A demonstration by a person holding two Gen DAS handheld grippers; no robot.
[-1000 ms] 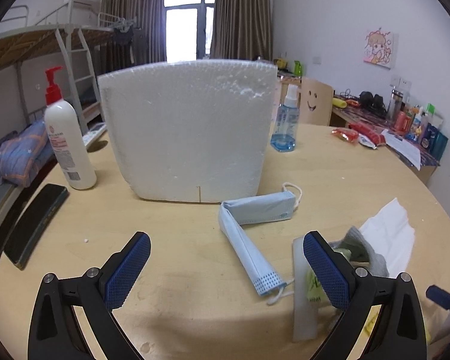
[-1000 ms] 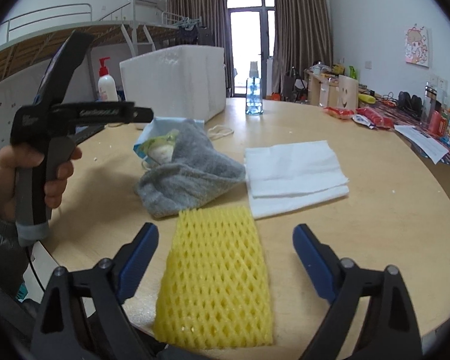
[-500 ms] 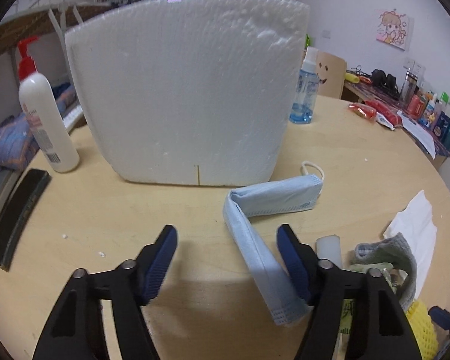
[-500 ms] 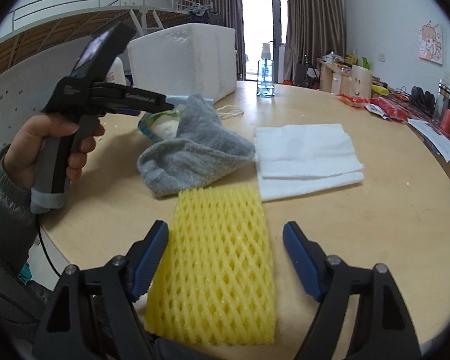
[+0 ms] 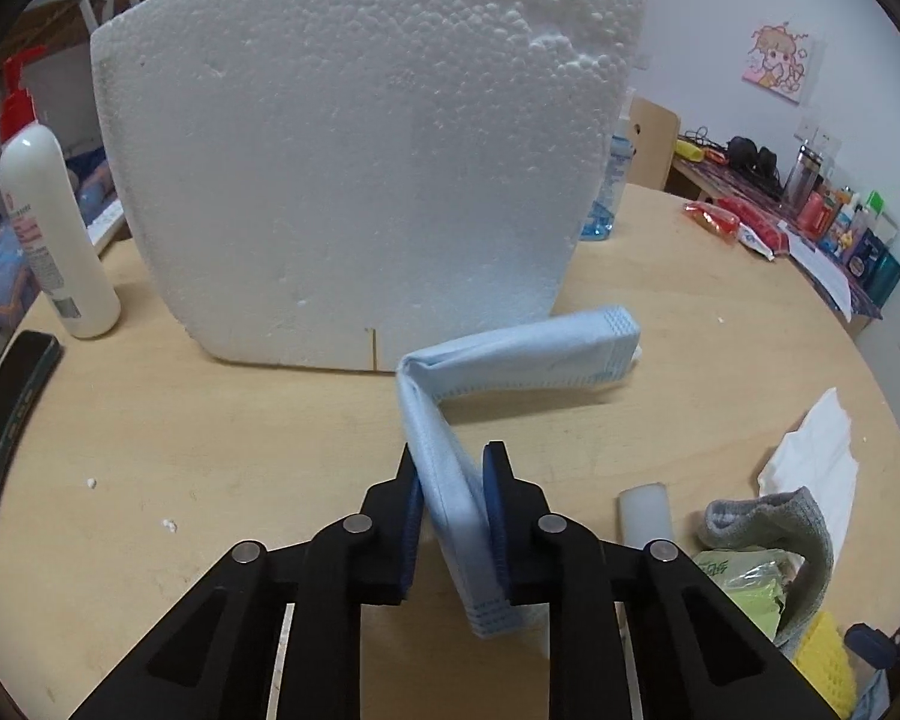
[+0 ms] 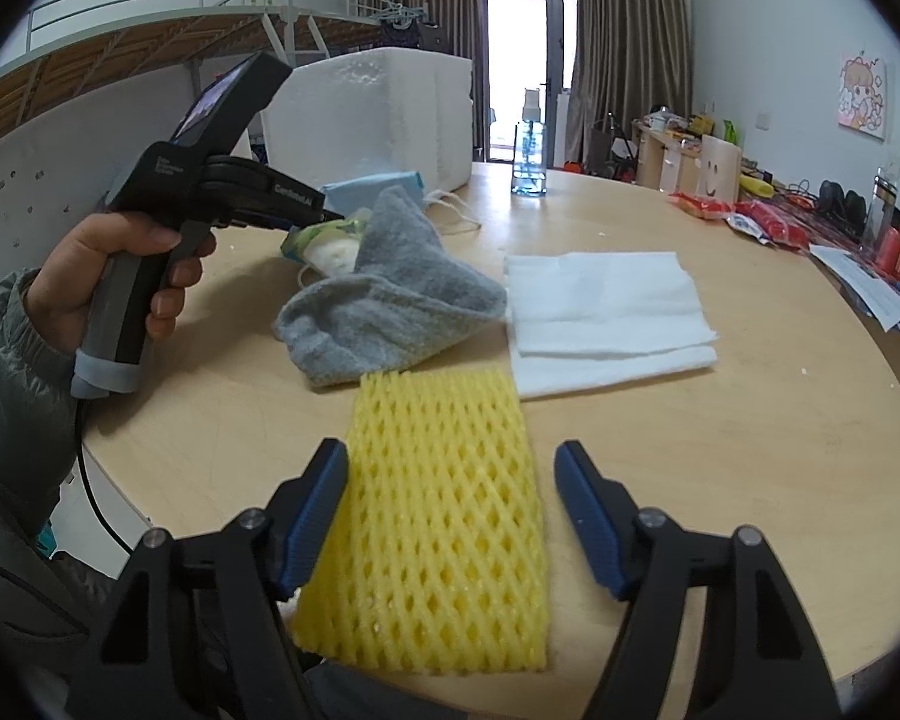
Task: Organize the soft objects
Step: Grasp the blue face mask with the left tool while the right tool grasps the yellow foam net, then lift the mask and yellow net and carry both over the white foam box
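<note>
A folded light-blue face mask (image 5: 528, 354) lies in front of the white foam box (image 5: 360, 168). Its near strip runs between the pads of my left gripper (image 5: 453, 483), whose jaws are closing and pinch it. The mask's far end stands a little off the table. In the right wrist view a yellow foam net (image 6: 444, 510) lies flat between the jaws of my right gripper (image 6: 450, 456). Those jaws are closing, with a gap still on the right side. Behind the net lie a grey sock (image 6: 384, 312) and a folded white tissue (image 6: 606, 306).
A red-capped lotion bottle (image 5: 48, 228) and a black bar (image 5: 6, 420) sit at the table's left. A blue spray bottle (image 6: 529, 150) stands beyond the box. A green packet (image 5: 744, 576) and a white stick (image 5: 645, 510) lie by the sock. A person's hand (image 6: 108, 264) holds the left gripper.
My left gripper came forward and down to the mask, and its jaws went from wide apart to pinched on the strip. The right jaws narrowed a little around the yellow net.
</note>
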